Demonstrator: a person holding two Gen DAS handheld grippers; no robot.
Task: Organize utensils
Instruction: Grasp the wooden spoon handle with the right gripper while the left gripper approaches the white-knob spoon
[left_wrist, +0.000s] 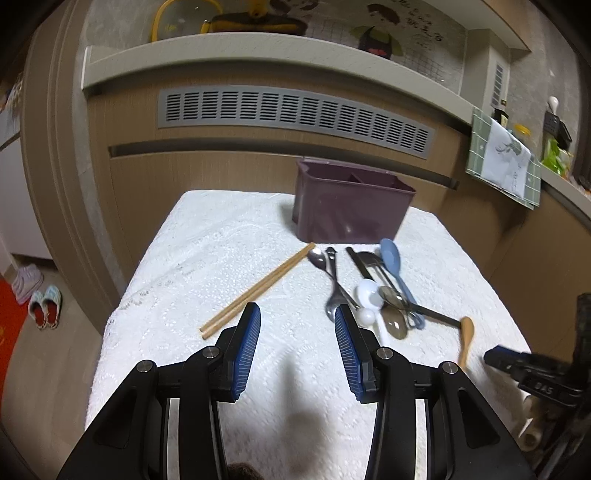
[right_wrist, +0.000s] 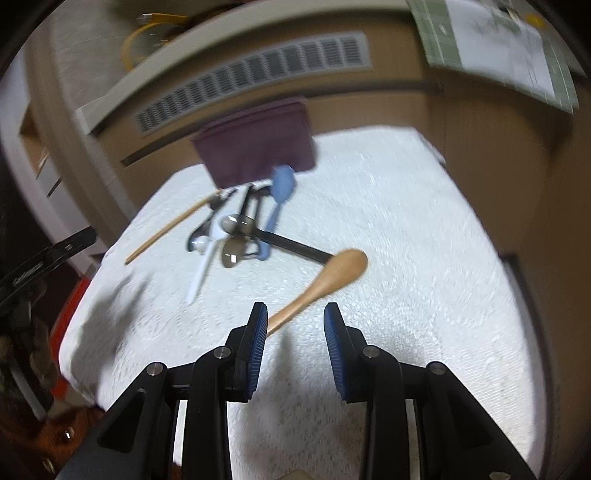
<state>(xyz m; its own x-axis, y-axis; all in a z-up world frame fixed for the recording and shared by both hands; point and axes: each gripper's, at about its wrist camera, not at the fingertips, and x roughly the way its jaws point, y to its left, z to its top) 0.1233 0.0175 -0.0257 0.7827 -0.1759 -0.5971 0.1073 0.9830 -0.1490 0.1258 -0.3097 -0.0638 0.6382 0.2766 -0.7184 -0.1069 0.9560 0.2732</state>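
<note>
Meanwhile, both claws hang apart and empty over the surface: left claw near chopsticks, right claw over a wooden spoon; bin far.

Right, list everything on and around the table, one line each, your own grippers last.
table: one, white lace cloth, centre of both views.
utensil bin: one, dark purple, divided, far end of table.
chopsticks: one pair, wooden, left of the pile.
wooden spoon: one, tan, near right gripper, handle tip between its fingers.
blue spoon: one, light blue, right side of pile.
white spoons: apparently two, in the pile.
metal cutlery: several spoons and dark pieces, tangled; count unclear.
slippers: one pair, floor at left.
left gripper: open, empty.
right gripper: open, straddling spoon handle.
</note>
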